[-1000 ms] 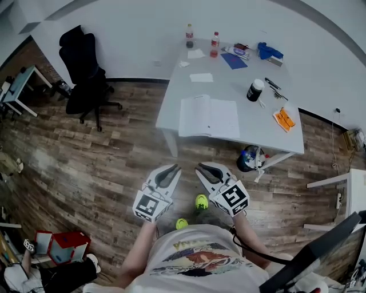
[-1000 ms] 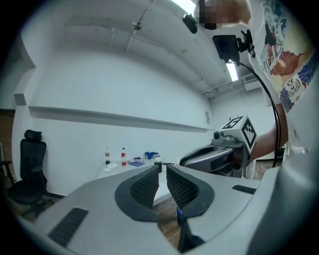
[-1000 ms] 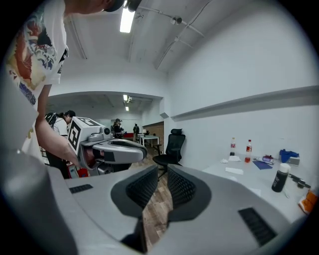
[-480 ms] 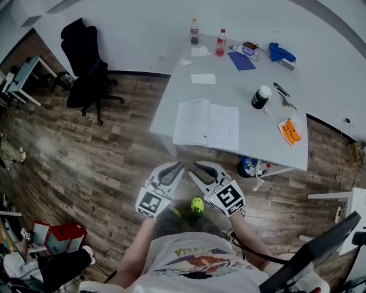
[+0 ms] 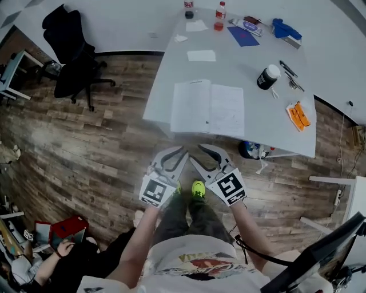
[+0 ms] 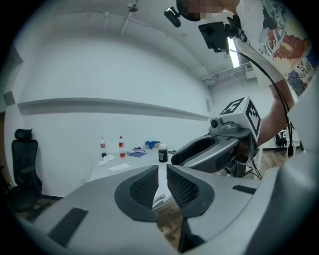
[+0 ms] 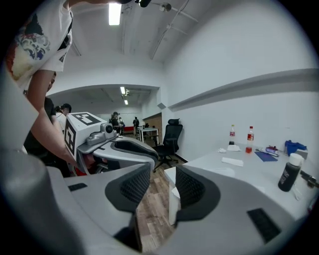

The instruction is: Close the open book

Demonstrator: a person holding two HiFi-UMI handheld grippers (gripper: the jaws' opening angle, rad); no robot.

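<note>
I see the open book [image 5: 209, 107] flat on the tabletop [image 5: 246, 74]; both claws short of it. Left claw [image 5: 185, 150] together, empty; right claw [image 5: 195, 153] just been opening, nothing between.

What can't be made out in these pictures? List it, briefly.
- Book print: head view, too small to read.
- Book, left gripper view: mostly hidden behind the jaws; only a corner shows.
- Bottle labels: head view, too small.
- Orange thing: head view, too small to name.

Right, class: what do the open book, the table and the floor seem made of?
Open book: paper, matte white pages with faint print.
Table: probably laminate or painted board, smooth pale grey, no grain.
Floor: wood planks or wood-look laminate, brown grain and plank seams.
</note>
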